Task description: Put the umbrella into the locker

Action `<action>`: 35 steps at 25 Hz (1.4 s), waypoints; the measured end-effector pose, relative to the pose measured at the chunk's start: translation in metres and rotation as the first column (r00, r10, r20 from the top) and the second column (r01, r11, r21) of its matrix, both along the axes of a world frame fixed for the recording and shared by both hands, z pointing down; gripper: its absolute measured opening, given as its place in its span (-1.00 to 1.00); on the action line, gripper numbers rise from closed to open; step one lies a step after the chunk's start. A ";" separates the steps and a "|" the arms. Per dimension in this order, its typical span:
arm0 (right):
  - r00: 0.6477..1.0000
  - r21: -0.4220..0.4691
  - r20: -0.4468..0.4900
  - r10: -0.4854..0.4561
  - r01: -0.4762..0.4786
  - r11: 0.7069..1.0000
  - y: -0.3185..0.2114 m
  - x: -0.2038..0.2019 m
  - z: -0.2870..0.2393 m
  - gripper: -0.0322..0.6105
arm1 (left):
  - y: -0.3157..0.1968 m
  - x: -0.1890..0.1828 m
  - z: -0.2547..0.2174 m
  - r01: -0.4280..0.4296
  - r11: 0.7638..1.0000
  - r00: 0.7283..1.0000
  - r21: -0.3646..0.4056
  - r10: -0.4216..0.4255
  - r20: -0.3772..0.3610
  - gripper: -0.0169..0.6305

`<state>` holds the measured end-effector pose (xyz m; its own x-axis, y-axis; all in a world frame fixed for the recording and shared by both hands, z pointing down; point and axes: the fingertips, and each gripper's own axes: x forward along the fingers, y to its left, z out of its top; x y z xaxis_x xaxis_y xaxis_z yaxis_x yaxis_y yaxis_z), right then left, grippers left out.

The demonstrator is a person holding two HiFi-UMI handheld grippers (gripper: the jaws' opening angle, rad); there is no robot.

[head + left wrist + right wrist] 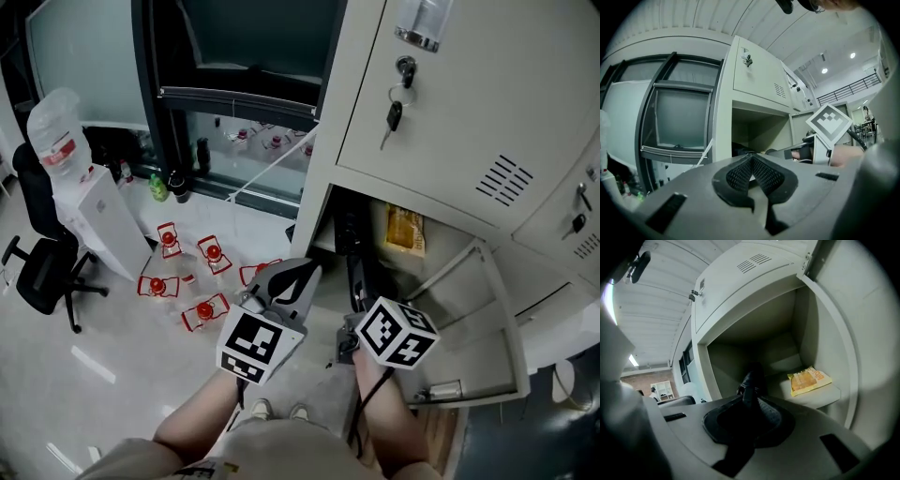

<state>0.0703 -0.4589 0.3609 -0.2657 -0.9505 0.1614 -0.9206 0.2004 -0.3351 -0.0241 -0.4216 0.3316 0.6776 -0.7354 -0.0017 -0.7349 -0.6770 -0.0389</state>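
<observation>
Tip of the umbrella [751,380] is lost in shadow inside the locker [820,333]; yellow packet [809,380] print illegible.

Head view steeply down from above, both gripper views close, forward-facing, all sharing the open locker [487,103]

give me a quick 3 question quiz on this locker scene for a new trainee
1. True or false: the left gripper is holding the umbrella.
2. What lies on the shelf inside the locker? A) a yellow packet B) a water bottle C) a shoe
3. Fill in the blank: the door of the compartment the umbrella points into is ____.

Key: 1 false, it is shut on nothing and the right gripper is clamped on the umbrella; 2 A; 3 open.
</observation>
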 end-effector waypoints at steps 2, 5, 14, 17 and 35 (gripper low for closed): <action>1.000 -0.017 0.007 -0.001 0.001 1.000 -0.006 -0.001 0.005 -0.78 | -0.003 0.002 0.002 0.004 1.000 1.000 -0.004 -0.004 0.002 -0.92; 1.000 -0.045 0.013 0.003 -0.003 0.999 -0.015 0.000 0.013 -0.78 | -0.007 0.006 0.007 0.003 1.000 1.000 -0.012 -0.003 0.008 -0.92; 1.000 -0.076 -0.011 0.016 -0.017 0.997 -0.037 0.000 0.016 -0.78 | -0.014 0.014 0.017 -0.001 1.000 1.000 -0.027 0.002 0.019 -0.92; 1.000 -0.097 0.004 0.020 -0.020 0.995 -0.046 0.002 0.017 -0.77 | -0.016 0.017 0.018 -0.001 1.000 1.000 -0.027 0.002 0.021 -0.92; 0.976 -0.045 -0.217 -0.023 0.014 0.999 -0.095 -0.003 0.007 -0.77 | -0.030 0.023 0.013 0.006 1.000 1.000 -0.019 -0.005 0.016 -0.92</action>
<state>0.0675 -0.5536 0.3678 -0.2375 -0.9367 0.2573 -0.9686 0.2082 -0.1362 -0.0012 -0.4511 0.3443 0.6734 -0.7389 0.0229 -0.7380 -0.6737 -0.0379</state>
